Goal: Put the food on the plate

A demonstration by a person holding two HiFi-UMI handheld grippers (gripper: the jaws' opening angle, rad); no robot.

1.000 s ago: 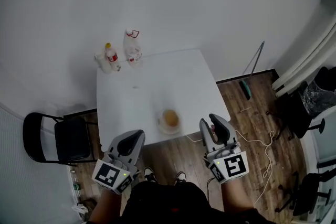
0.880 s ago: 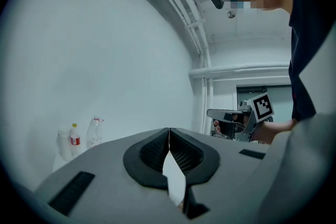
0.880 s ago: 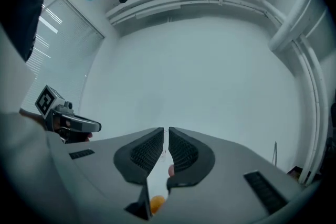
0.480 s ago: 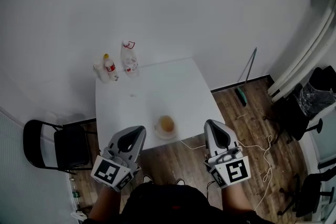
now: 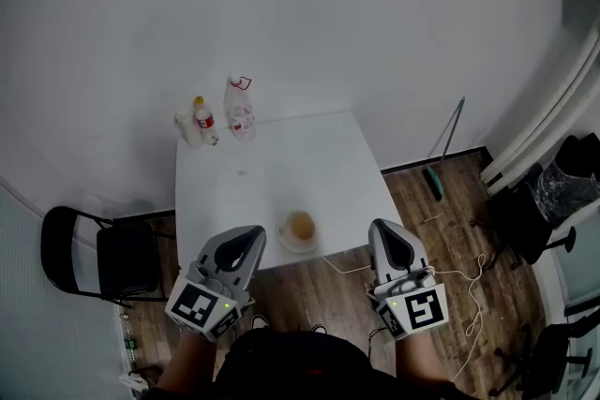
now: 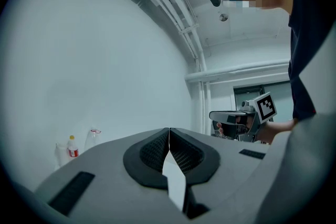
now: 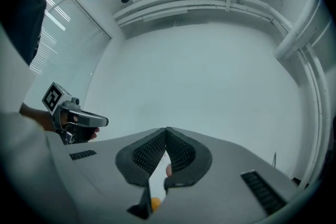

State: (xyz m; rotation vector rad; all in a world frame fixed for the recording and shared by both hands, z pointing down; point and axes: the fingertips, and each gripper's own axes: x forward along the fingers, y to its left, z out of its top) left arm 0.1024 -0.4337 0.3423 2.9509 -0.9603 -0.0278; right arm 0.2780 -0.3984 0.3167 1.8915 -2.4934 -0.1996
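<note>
Food [image 5: 300,222], a small orange-brown lump, on a pale plate [image 5: 285,241] near the front edge of the white table [image 5: 281,159], roughly midway between the two grippers and touching neither. Rests on the plate already, with nothing else beside it there. Left gripper [image 5: 256,236]: low, on the near side of the table edge, clear of the plate, jaws pressed together so the ribbed black pads meet at the tips, nothing between them. Right gripper [image 5: 379,228]: level with the left and also short of the table, closed tip to tip and empty. Shows a small orange speck through the slit below its pads, too small to name. At the table's far left corner, close together: a red-labelled bottle [image 5: 203,118] with a yellow cap, a taller clear bottle [image 5: 240,105] with red at the neck, and a whitish container [image 5: 186,125]. Left of the table, a black chair [image 5: 98,250] on the wooden floor [image 5: 441,201]. To the right, a white cable [image 5: 459,274] looped across the boards.
</note>
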